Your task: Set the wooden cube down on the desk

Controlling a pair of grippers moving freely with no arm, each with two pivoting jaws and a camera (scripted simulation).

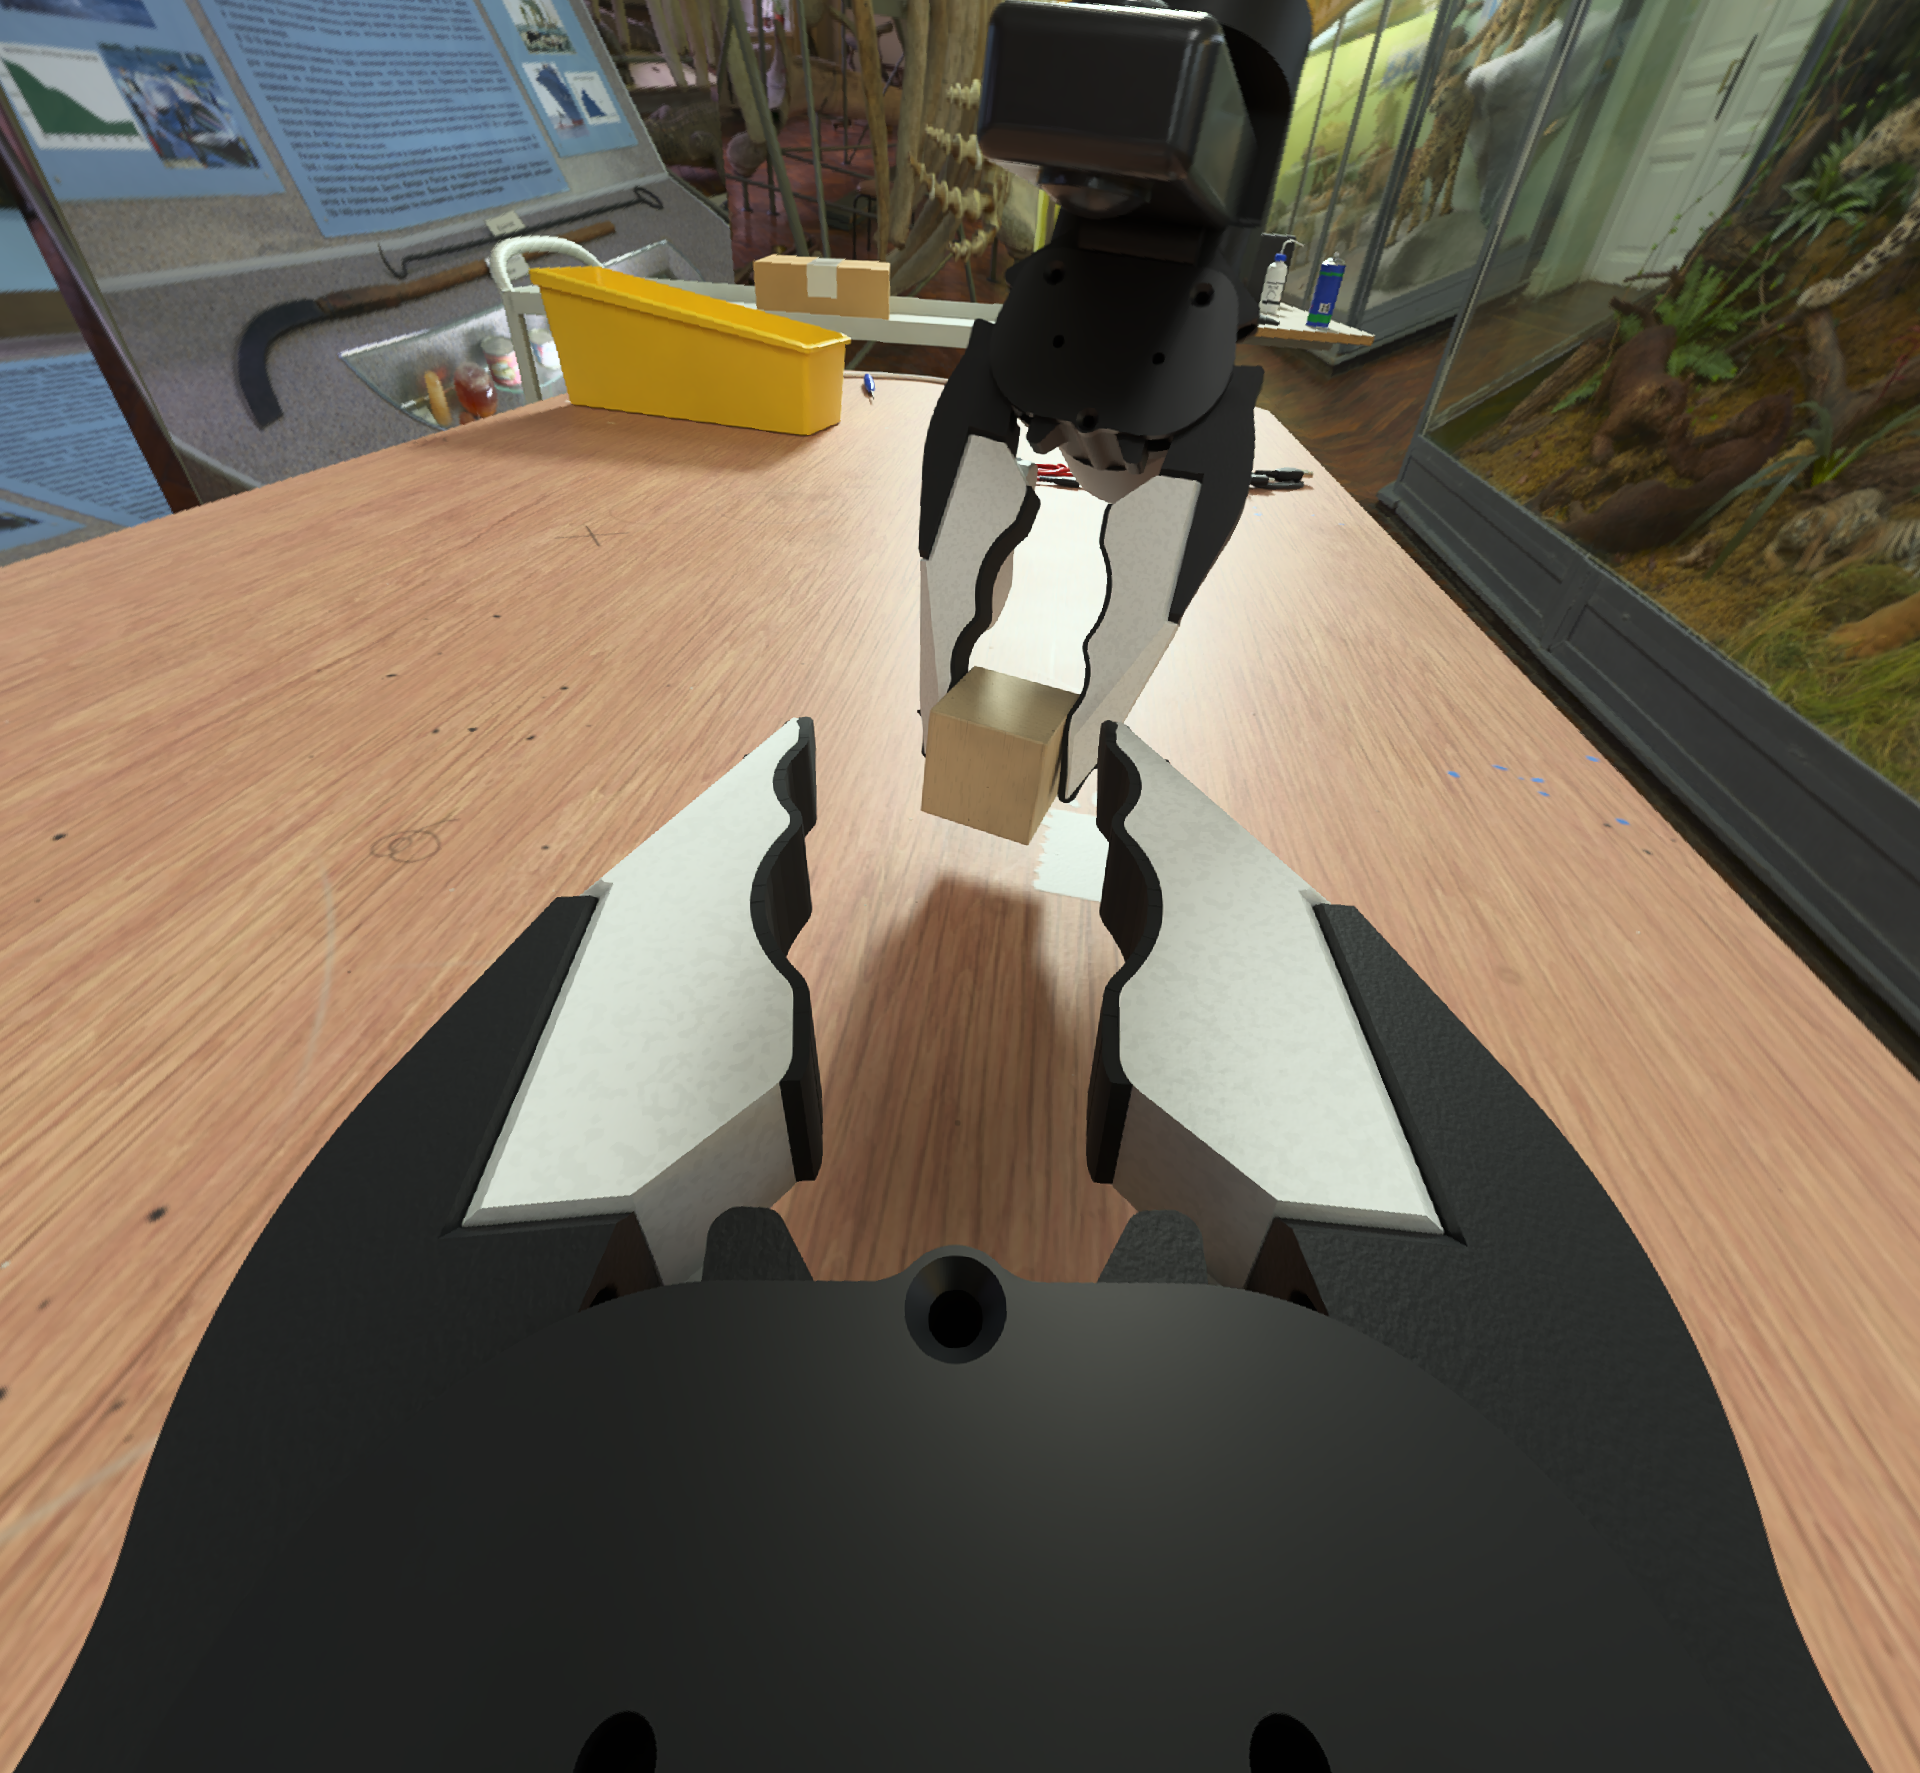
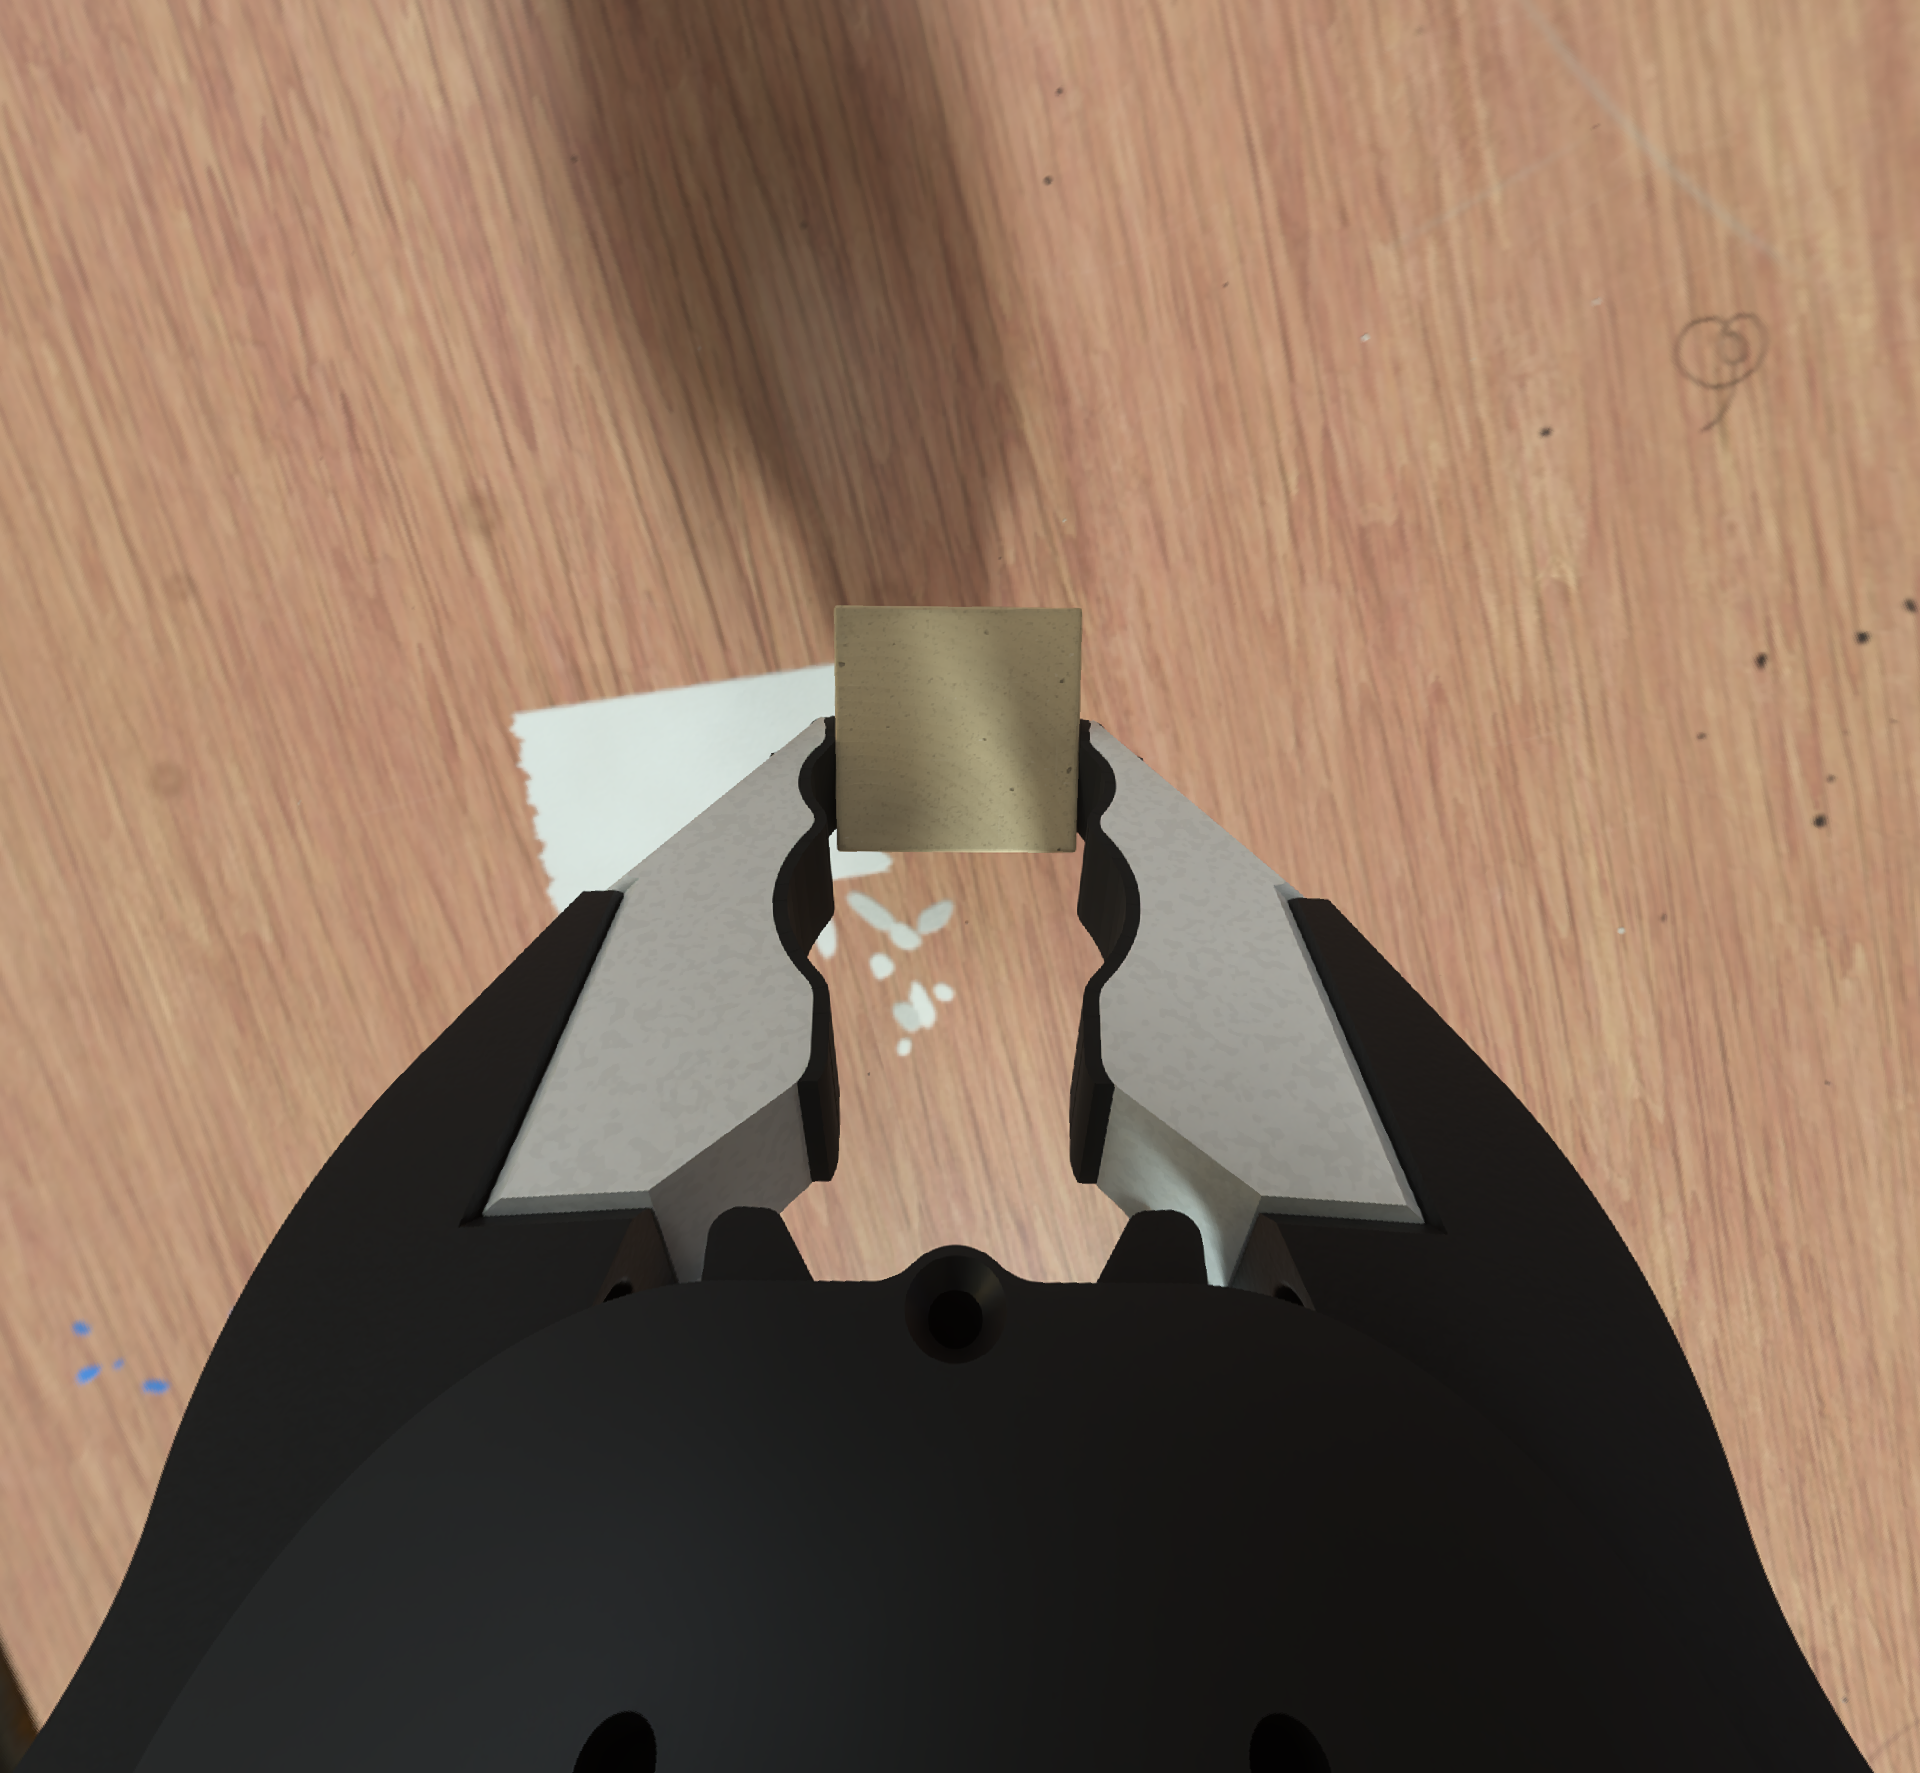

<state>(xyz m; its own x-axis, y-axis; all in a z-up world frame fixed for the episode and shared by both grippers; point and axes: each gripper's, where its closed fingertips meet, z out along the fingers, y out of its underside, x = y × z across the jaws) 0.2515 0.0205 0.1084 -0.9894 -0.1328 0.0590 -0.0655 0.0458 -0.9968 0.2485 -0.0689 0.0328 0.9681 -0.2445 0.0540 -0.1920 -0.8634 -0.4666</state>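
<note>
The wooden cube (image 1: 992,767) is a small tan block held above the wooden desk (image 1: 416,788); its shadow lies on the desk below. My right gripper (image 1: 997,747) points down and is shut on the cube with its fingertips. In the right wrist view the cube (image 2: 956,729) sits between the two fingertips of the right gripper (image 2: 956,757), above the desk (image 2: 1351,269). My left gripper (image 1: 956,747) is open and empty, low over the desk, with the cube just beyond its fingertips.
A white paper scrap (image 2: 665,757) lies on the desk under the cube. A yellow bin (image 1: 686,352) stands at the far end, with a cardboard box (image 1: 821,284) behind it. The desk's right edge (image 1: 1662,788) runs along a dark display case.
</note>
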